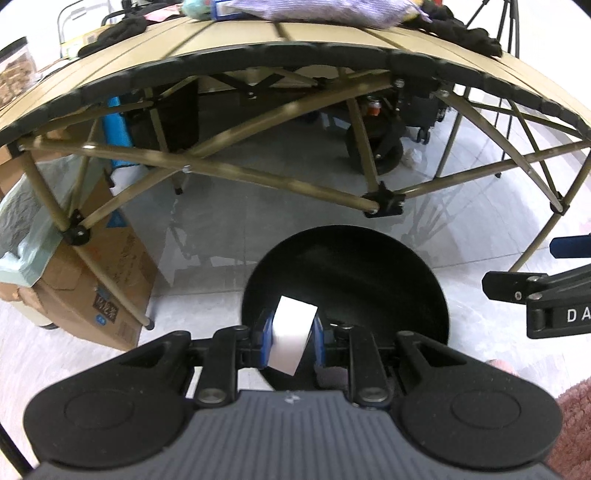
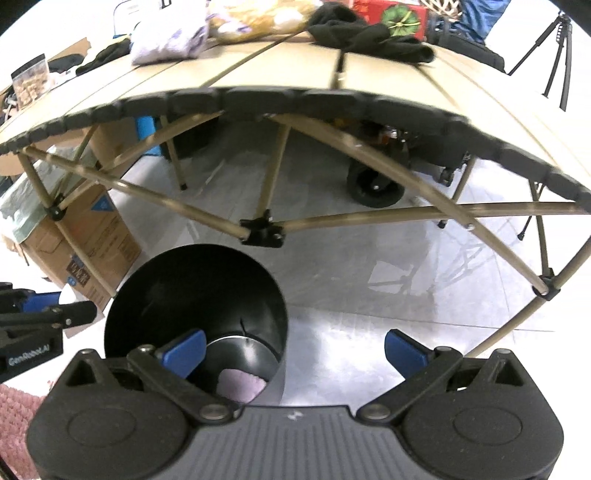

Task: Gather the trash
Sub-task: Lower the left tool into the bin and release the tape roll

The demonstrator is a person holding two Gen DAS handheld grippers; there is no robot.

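My left gripper (image 1: pixel 291 334) is shut on a small white box (image 1: pixel 291 338) and holds it over the open mouth of a black round bin (image 1: pixel 388 269) on the floor. In the right wrist view the same bin (image 2: pixel 192 291) stands below and left, with a pale pink crumpled thing (image 2: pixel 240 386) at its bottom. My right gripper (image 2: pixel 295 350) is open and empty, its left finger over the bin's rim. The right gripper also shows at the right edge of the left wrist view (image 1: pixel 535 288), and the left gripper at the left edge of the right wrist view (image 2: pixel 44 314).
A tan folding table (image 1: pixel 258 40) with crossed legs stands right ahead, with clothes and bags (image 2: pixel 369 29) on top. A cardboard box (image 1: pixel 99 288) with a green liner bag sits at the left. A wheeled cart (image 2: pixel 376 184) is behind the table. A pink rug (image 1: pixel 576 424) lies at the lower right.
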